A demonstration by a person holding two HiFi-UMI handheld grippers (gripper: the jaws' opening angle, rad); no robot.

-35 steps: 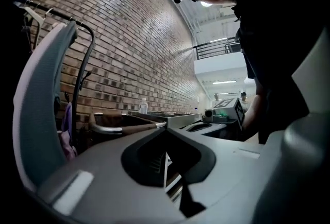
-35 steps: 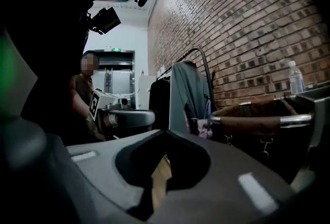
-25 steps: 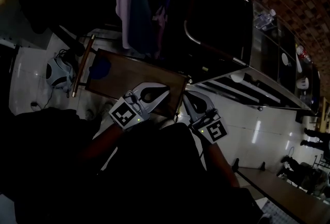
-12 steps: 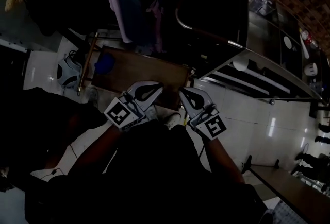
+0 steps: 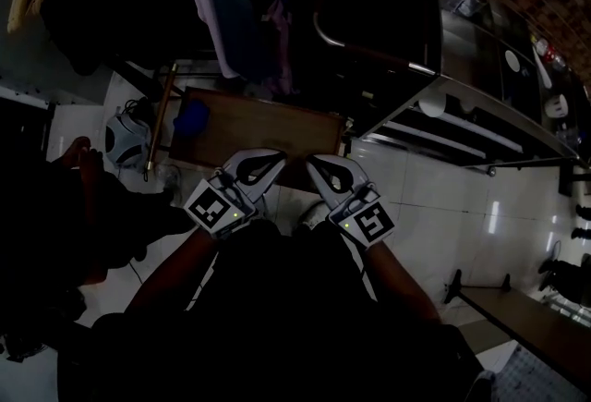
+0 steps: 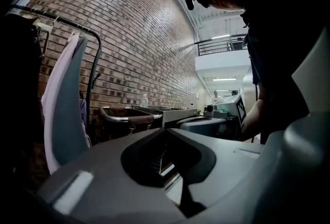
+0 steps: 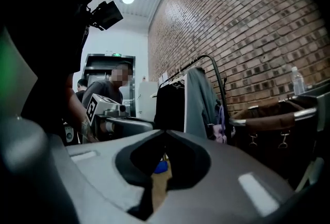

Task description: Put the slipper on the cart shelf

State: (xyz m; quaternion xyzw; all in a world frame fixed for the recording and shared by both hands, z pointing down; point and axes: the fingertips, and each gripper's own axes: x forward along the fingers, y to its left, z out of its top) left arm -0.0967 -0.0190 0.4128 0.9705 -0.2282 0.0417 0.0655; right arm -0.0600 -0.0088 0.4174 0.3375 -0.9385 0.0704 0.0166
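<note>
The head view is dark. A low wooden shelf [image 5: 268,127] lies on the floor ahead of me, with a small blue thing [image 5: 191,118] at its left end; I cannot tell whether it is the slipper. My left gripper [image 5: 273,156] and right gripper [image 5: 314,164] hover side by side over the shelf's near edge, both shut and empty. In the left gripper view the left gripper [image 6: 166,131] has its jaws together, facing a brick wall. Through the right gripper [image 7: 165,133] the blue thing [image 7: 161,167] shows on the wood.
A clothes rail with hanging garments [image 5: 231,3] stands behind the shelf, and a black bin trolley [image 5: 379,12] beside steel counters [image 5: 480,114] to the right. A white and black shoe [image 5: 125,137] lies on the floor at left. Other people stand nearby [image 7: 111,89].
The two grippers have drawn closer together, the right one shifting left. The head view has swung slightly, and a person's limb now shows at the left edge.
</note>
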